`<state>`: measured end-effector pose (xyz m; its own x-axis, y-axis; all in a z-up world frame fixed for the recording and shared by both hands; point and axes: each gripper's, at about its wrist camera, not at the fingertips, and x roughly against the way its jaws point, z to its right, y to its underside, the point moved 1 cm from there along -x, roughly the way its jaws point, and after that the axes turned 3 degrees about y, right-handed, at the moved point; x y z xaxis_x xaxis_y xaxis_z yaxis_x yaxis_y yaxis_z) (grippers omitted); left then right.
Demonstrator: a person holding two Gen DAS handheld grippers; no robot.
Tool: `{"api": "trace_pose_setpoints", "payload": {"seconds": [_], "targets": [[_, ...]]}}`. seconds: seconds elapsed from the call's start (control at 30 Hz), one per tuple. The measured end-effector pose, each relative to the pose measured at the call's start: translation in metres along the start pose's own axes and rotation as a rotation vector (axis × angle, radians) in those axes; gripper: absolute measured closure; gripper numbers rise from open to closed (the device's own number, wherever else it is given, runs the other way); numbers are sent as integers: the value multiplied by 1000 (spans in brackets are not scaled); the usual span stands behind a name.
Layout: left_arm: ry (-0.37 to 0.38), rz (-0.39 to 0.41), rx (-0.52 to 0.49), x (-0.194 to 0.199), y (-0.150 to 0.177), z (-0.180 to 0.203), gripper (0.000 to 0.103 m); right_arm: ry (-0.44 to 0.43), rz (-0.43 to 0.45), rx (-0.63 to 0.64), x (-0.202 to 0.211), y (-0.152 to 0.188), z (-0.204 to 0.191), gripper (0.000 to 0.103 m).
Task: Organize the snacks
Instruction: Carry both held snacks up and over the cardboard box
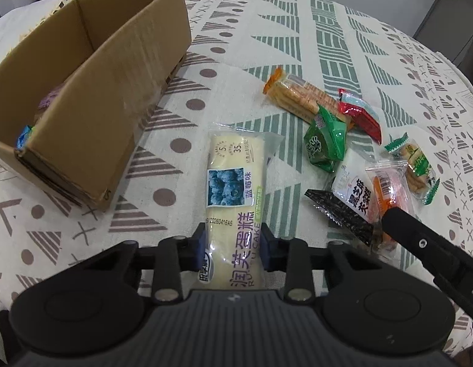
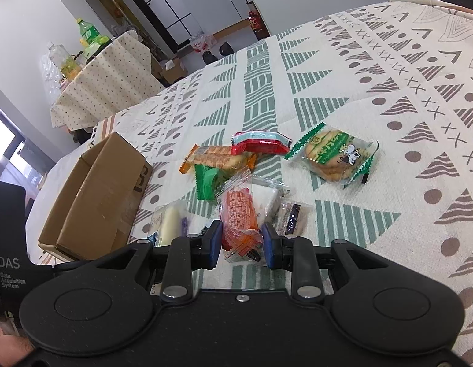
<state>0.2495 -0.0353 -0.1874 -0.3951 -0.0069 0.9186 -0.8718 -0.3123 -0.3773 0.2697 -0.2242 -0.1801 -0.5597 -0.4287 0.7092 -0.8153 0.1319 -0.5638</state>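
My left gripper (image 1: 233, 247) pinches the near end of the cake pack (image 1: 233, 183), which lies flat on the tablecloth (image 1: 343, 30). The box (image 1: 92, 91) sits just to its left, open on top, with a couple of packs already inside. To the right is a pile of snacks: a green pack (image 1: 325, 143), a red pack (image 1: 360, 113) and crackers (image 1: 297, 96). My right gripper (image 2: 241, 244) has its fingers on both sides of the orange pack (image 2: 239, 217); I cannot tell if it squeezes. A cookie pack (image 2: 334, 153) lies apart. Far cloth is bare.
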Motion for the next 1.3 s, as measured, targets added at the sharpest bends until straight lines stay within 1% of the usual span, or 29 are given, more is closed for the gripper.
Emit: {"api": "trace_pose_setpoints", "payload": {"seconds": [0.27,0.5,0.6,0.83,0.97,1.2,1.3], "targets": [[46,70,-4,27,-6,-2,72,-21,34,2,4,-2,-15,75],[65,138,-4,57,-12,-12,72,-35,81,-4,10,-6,-25,75],[75,161,-1,67,-14,-17,72,-55,85,-31,13,-9,-29,75],[97,201,7,88,-21,-28,72,-71,121,-15,23,-15,-53,75],[102,232,19,100,-25,-38,72,-76,138,-2,26,-19,-65,75],[115,259,53,114,-32,-59,72,-78,157,16,27,-27,-84,75],[115,277,74,122,-37,-71,72,-91,161,29,26,-29,-96,75]]}}
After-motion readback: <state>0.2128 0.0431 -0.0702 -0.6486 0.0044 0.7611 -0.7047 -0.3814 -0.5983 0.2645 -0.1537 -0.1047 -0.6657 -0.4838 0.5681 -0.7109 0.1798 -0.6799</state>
